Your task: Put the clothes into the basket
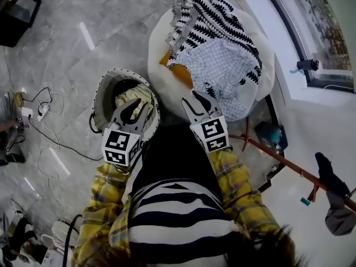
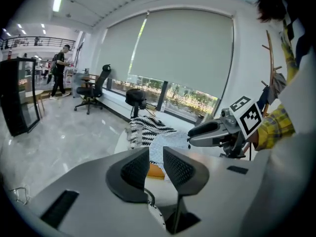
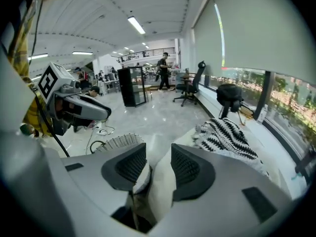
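**Head view, with both gripper views.** You are holding the right hand-held gripper (image 1: 199,102) at the near edge of the seat (image 1: 160,40). Its jaws are apparently pinching a pale cloth (image 3: 159,184), which is filling the gap between the pads. The head view is showing none of that cloth hanging below. The left hand-held gripper (image 1: 136,107) is hovering over the near rim of the basket (image 1: 98,102). Its jaws are drawn close, leaving a slim gap with nothing in it.

**Risks.** The cloth is sitting in what looks like a partial pinch. If you are swinging across fast, it is likely to slip out and land on the floor (image 1: 83,38) between seat and basket. The left gripper is hanging low over the rim, so a dip there is risking a knock that tips the basket. Its jaws are also needing to part before any new pick.

**Containers.** The basket is standing on the floor just beside the seat and is holding a cream garment (image 1: 138,93) over something dark. The seat is carrying the rest in one overlapping pile: a zigzag knit (image 1: 208,13), a checked shirt (image 1: 222,71) and an orange piece (image 1: 181,74).
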A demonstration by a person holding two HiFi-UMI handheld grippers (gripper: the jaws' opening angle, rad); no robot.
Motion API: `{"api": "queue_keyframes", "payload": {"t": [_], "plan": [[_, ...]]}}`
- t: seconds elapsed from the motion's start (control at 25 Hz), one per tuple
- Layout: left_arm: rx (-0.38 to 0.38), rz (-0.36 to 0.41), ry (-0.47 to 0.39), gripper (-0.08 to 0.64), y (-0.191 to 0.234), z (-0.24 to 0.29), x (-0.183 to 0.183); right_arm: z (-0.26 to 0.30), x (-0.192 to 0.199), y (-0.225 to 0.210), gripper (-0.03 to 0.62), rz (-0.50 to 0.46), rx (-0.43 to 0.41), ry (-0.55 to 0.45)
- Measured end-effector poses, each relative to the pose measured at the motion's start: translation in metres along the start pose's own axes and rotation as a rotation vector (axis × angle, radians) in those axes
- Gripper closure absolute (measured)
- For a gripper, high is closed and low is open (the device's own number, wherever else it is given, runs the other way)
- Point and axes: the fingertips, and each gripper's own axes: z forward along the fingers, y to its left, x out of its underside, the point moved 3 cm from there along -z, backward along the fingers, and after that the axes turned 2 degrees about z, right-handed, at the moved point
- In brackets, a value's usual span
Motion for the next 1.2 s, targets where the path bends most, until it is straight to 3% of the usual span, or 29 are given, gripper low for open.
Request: {"api": "queue_keyframes", "payload": {"t": [0.28, 0.48, 0.76, 1.0, 1.2], "plan": [[0.126, 0.085, 0.076, 0.465, -0.069, 0.065, -0.013, -0.038, 0.058, -0.092, 0.431, 0.140, 0.140, 0.018], [0.167, 0.104, 0.096, 0.465, -0.106, 0.114, -0.019, -0.050, 0.105, -0.149, 0.430, 0.225, 0.190, 0.052], [0.175, 0.134, 0.172, 0.465, -0.127, 0.176, -0.013, -0.032, 0.149, -0.205, 0.419, 0.280, 0.184, 0.088], [0.175, 0.096, 0.232, 0.465, -0.129, 0.225, 0.008, 0.008, 0.179, -0.242, 0.416, 0.292, 0.168, 0.128], [0.165, 0.095, 0.276, 0.465, -0.128, 0.248, 0.023, 0.045, 0.211, -0.264, 0.403, 0.356, 0.163, 0.164]]}}
